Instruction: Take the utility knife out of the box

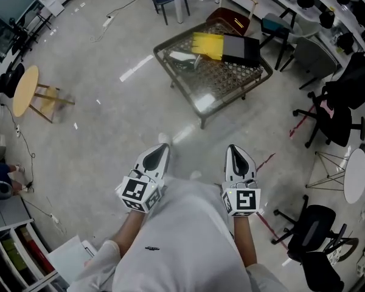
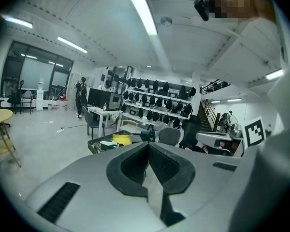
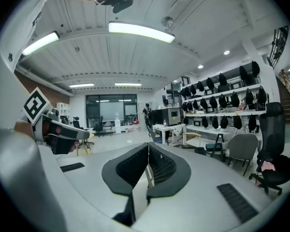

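A low glass-topped wicker table [image 1: 243, 85] stands ahead on the floor, bearing a yellow and black box [image 1: 226, 46]. In the left gripper view the yellow box [image 2: 121, 139] shows far off on the table [image 2: 94, 145]. No utility knife can be made out. My left gripper [image 1: 164, 148] and right gripper [image 1: 233, 149] are held side by side close to my body, well short of the table, both shut and empty. The left gripper's jaws [image 2: 148, 146] meet with nothing between; the right gripper's jaws [image 3: 148, 147] do the same.
Black office chairs [image 1: 319, 236] and a round white side table [image 1: 356, 175] stand at the right. A round wooden stool [image 1: 25, 91] is at the left. A chair with a wooden frame [image 1: 234, 11] sits behind the table. Shelves of black headsets [image 2: 157, 103] line the far wall.
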{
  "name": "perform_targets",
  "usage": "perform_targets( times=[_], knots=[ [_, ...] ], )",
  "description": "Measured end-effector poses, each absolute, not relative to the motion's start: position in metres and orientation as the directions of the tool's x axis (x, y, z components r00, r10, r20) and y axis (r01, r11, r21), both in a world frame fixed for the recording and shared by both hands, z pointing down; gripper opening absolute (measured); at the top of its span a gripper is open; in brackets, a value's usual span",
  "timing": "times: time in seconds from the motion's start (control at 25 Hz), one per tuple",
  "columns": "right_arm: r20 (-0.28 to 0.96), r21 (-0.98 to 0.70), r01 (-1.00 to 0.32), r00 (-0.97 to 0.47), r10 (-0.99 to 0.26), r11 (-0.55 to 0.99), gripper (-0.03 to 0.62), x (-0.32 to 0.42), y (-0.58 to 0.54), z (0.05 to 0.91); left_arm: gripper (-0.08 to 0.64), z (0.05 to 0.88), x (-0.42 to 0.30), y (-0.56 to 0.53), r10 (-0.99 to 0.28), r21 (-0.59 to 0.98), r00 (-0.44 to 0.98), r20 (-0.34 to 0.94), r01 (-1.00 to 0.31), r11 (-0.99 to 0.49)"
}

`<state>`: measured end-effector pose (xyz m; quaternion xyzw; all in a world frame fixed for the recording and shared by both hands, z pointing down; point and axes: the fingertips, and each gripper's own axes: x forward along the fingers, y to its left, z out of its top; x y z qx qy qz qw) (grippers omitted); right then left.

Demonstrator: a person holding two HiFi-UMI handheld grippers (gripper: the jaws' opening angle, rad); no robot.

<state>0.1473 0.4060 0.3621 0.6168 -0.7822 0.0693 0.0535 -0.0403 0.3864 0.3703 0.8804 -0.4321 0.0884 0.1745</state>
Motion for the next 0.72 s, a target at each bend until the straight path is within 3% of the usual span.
perform_targets(
  times=[0.36, 0.72],
  knots=[
    [0.206, -0.015, -0.975, -0.218, -0.954, 0.220, 0.000, 0.128, 0.323, 0.370, 0.003, 0.376, -0.066, 0.291, -0.736, 0.250, 0.614, 0.287, -0.789, -0.561],
    [0.246, -0.001, -0.992, -0.125, -0.961, 0.129, 0.000, 0.104, 0.187, 0.367, 0.003, 0.370, -0.085, 0.149, -0.661, 0.276, 0.695, 0.282, -0.719, -0.638]
  ],
)
